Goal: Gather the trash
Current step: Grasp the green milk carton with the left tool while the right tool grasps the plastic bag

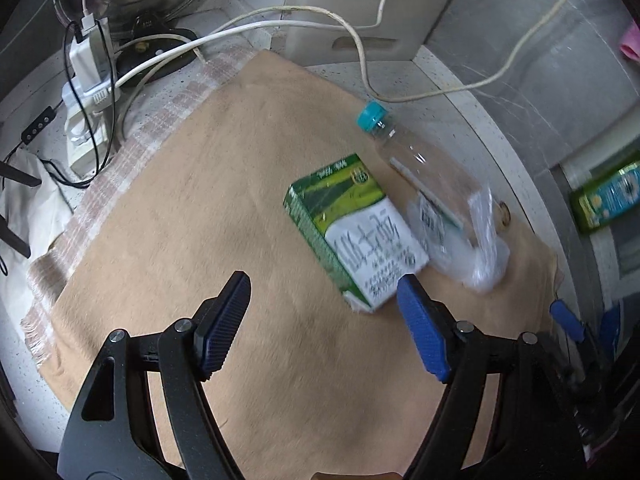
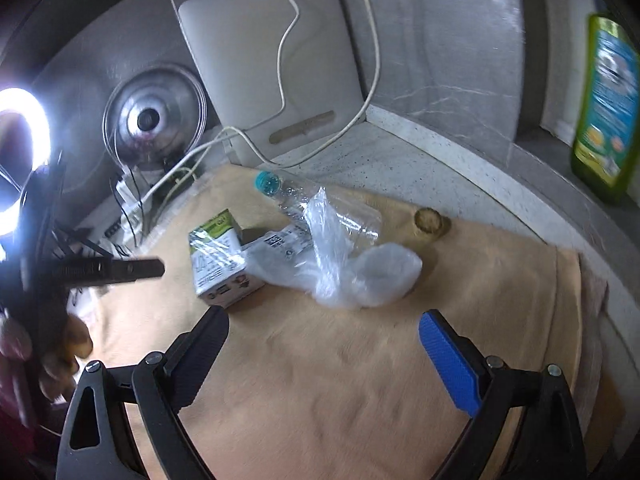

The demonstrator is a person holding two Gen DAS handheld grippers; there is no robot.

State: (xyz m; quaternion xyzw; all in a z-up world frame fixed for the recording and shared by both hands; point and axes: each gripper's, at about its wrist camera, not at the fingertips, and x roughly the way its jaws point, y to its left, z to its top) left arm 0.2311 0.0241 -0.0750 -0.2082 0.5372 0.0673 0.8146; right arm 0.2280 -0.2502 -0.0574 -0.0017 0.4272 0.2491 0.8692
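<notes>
While the left wrist view looks down across a tan cloth (image 1: 224,240) spread on the speckled surface (image 1: 452,92), the left claw (image 1: 324,320) hangs with its fingers wide apart and nothing between them; its right fingertip sits just beside the near corner of the green and white carton (image 1: 352,228), which lies flat on the cloth. Behind the carton lies a clear bottle (image 1: 416,160) with a teal cap, touching a crumpled clear plastic bag (image 1: 476,248). To take the carton well, I judge the left claw should shift right until the carton's narrow width lies between both pads, then close squarely so the box does not twist away. From the right wrist view, the right claw (image 2: 324,328) is also spread apart and empty, hovering near the plastic bag (image 2: 352,272), with a small brown cap (image 2: 430,222) apart on the cloth beyond. The bag looks limp and slippery, so pinching a bunched fold low against the cloth seems safest.
</notes>
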